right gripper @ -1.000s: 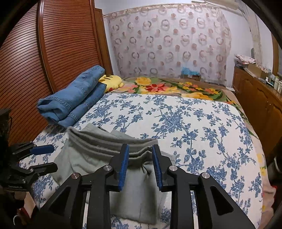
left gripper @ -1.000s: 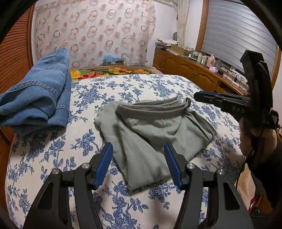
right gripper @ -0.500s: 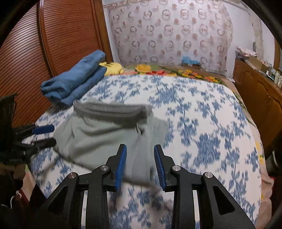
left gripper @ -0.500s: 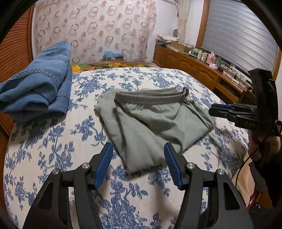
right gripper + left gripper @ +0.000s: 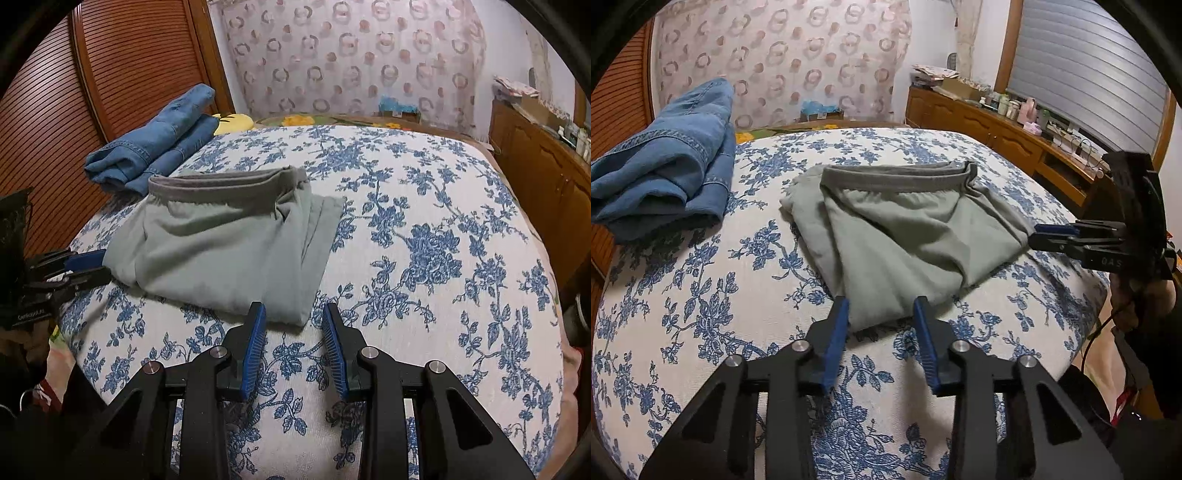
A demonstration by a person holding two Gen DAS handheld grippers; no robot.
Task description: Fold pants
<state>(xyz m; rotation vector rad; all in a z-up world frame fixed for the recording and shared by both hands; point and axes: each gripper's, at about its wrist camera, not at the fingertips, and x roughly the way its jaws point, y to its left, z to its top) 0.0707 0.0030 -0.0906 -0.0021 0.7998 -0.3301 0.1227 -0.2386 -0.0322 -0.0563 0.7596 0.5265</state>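
Both grippers backed off: left gripper point(image 5: 881, 341) and right gripper point(image 5: 295, 347) fingers empty, apart. Grey pants point(image 5: 905, 236) folded on bed point(image 5: 424, 229), frame centre; fold looks done.

The pants point(image 5: 905, 240) are soft grey-green, with a darker grey band point(image 5: 894, 177) at the top. The bed cover point(image 5: 424, 229) is white with blue flowers. The jeans point(image 5: 665, 166) are blue. Both grippers are black with blue pads point(image 5: 834, 343). The curtain point(image 5: 351, 55) has pink and brown rings. The wardrobe door point(image 5: 110, 74) is reddish brown.
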